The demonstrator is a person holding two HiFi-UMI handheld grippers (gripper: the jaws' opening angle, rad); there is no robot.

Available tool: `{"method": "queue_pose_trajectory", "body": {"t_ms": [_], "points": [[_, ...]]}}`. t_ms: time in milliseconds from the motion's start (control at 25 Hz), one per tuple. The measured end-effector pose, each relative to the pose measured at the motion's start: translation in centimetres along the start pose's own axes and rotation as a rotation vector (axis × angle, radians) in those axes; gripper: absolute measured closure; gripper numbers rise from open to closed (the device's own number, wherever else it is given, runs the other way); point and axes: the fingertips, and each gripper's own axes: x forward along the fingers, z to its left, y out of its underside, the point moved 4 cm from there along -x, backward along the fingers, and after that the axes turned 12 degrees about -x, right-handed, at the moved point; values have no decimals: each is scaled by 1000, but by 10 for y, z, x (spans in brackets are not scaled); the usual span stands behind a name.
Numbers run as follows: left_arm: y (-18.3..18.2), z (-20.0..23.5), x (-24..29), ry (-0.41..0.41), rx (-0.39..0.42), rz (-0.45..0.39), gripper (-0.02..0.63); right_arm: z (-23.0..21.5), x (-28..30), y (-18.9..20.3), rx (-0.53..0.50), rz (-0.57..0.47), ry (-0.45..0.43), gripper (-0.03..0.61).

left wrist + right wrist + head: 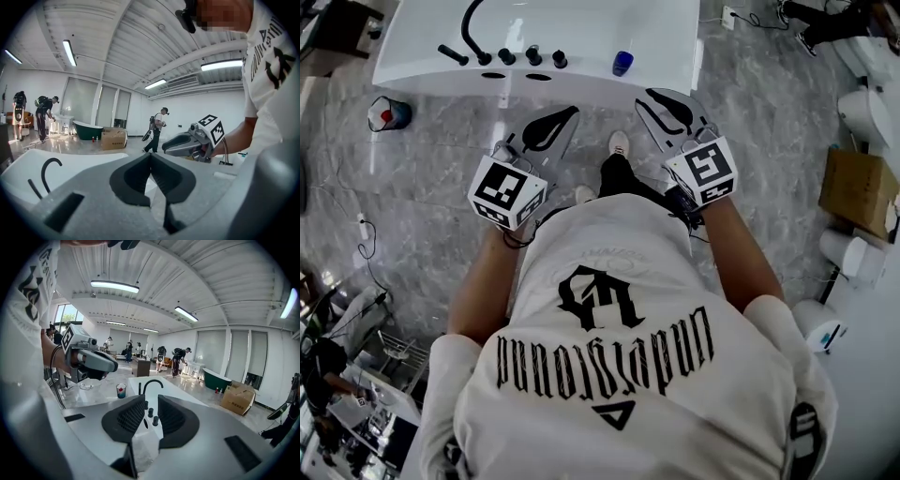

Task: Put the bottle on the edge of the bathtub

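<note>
A small blue bottle [622, 63] stands upright on the near rim of the white bathtub [581, 86], right of the black faucet [472, 28] and its knobs [532, 56]. Both grippers hang over the grey floor in front of the tub, apart from the bottle. My left gripper [570, 112] is shut, its tips touching [151, 155] with nothing between them. My right gripper [649, 97] sits just below the bottle, and its jaws stand apart [151, 414] with nothing between them. In the right gripper view the faucet [151, 383] shows past the jaws and the bottle is out of sight.
A cup with red and blue contents [389, 114] stands on the floor left of the tub. A cardboard box [858, 183] and white fixtures [853, 255] line the right side. Cables trail on the floor at left [364, 239]. Other people [179, 359] work farther back.
</note>
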Motion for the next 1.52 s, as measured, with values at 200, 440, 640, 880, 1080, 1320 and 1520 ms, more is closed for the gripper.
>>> {"method": "queue_pose_trajectory", "body": {"t_ms": [200, 440, 640, 880, 1080, 1320, 1520], "points": [[-5, -16, -18, 0, 3, -22, 598, 9, -13, -11, 3, -26, -16, 531], [-1, -34, -30, 3, -6, -32, 598, 13, -33, -24, -5, -41, 4, 552], [1, -48, -40, 31, -10, -19, 598, 23, -54, -24, 29, -27, 26, 561], [19, -58, -45, 37, -30, 4, 598, 43, -76, -9, 61, 3, 9, 563], [30, -63, -43, 38, -37, 27, 598, 45, -87, -10, 57, -20, 3, 563], [35, -83, -26, 48, -17, 50, 598, 39, -113, -3, 61, -51, 8, 563], [39, -111, -9, 60, -7, 68, 598, 35, -143, 15, 87, -63, 4, 563]]}}
